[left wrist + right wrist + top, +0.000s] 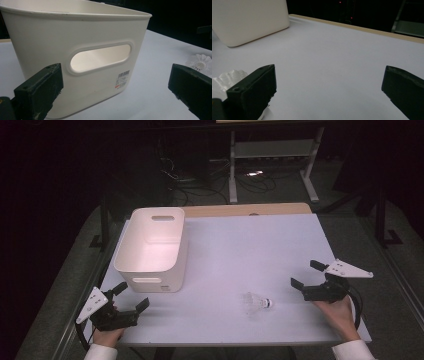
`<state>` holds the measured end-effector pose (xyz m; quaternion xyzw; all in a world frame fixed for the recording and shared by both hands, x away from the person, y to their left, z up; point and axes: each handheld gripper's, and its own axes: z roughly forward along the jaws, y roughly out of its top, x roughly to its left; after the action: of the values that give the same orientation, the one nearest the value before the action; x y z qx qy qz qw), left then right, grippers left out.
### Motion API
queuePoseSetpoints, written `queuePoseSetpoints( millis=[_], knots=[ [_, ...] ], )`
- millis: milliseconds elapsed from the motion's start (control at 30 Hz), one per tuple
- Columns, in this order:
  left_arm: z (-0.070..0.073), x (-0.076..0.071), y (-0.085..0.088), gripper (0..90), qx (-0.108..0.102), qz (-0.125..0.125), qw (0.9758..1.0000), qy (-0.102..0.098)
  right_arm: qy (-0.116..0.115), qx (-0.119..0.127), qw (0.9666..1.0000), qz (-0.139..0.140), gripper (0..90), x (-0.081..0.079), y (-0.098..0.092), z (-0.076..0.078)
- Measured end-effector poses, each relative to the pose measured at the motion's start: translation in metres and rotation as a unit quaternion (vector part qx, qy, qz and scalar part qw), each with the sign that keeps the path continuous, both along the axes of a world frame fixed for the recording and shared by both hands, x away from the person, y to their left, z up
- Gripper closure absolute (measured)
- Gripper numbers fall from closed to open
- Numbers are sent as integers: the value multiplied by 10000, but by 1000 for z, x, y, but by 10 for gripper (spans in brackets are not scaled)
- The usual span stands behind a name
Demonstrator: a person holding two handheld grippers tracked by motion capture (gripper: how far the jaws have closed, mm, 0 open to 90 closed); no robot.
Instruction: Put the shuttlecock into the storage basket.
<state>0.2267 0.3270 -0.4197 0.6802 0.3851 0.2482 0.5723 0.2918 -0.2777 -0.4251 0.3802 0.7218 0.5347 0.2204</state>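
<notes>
a white plastic shuttlecock lies on its side near the front edge of the table, its ribbed, lacy skirt fanned toward the left and its rounded cork tip, ringed by a dark band, pointing right. it rests between the two grippers, closer to the right one. the white bin stands upright at the left of the table, a smooth, matte plastic tub with rounded corners, a rolled rim and an oval handle slot cut in each short wall; a small barcode sticker sits on the near wall below the slot in the left gripper view. the tabletop is a flat, pale, faintly bluish sheet with a strip of light wood showing along its far edge. the room around it is dark, with grey carpet, a tangle of cables on the floor and the white legs of a frame behind the table. the left gripper hovers at the front left corner, just before the bin's near wall, its blocky black jaws spread wide with nothing between them. the right gripper sits at the front right, just beside the shuttlecock's tip, jaws likewise wide apart and holding nothing.
</notes>
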Motion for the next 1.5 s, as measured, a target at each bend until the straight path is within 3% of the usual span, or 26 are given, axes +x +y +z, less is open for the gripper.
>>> queuePoseSetpoints(
  millis=[333, 433, 600, 1067, 1500],
  knots=[
    [-1, 0, 1, 0, -24, 24, 10000, 42, 66, -13, 10000, -27, 0, -1, 1, 0],
    [-1, -1, 2, 0, -156, 69, 9998, 60, 143, -47, 9999, -48, 0, -2, 3, -1],
    [0, -2, 4, 0, -197, 89, 9998, 50, 172, -123, 9998, -58, 0, -1, 7, 4],
    [0, -2, 1, 0, -271, 57, 9996, 55, 390, -529, 9969, 442, 0, 2, 22, 22],
    [-1, -2, 2, 0, -219, 59, 9997, 85, 525, -693, 9928, 819, 0, 2, 31, 24]
  ],
)
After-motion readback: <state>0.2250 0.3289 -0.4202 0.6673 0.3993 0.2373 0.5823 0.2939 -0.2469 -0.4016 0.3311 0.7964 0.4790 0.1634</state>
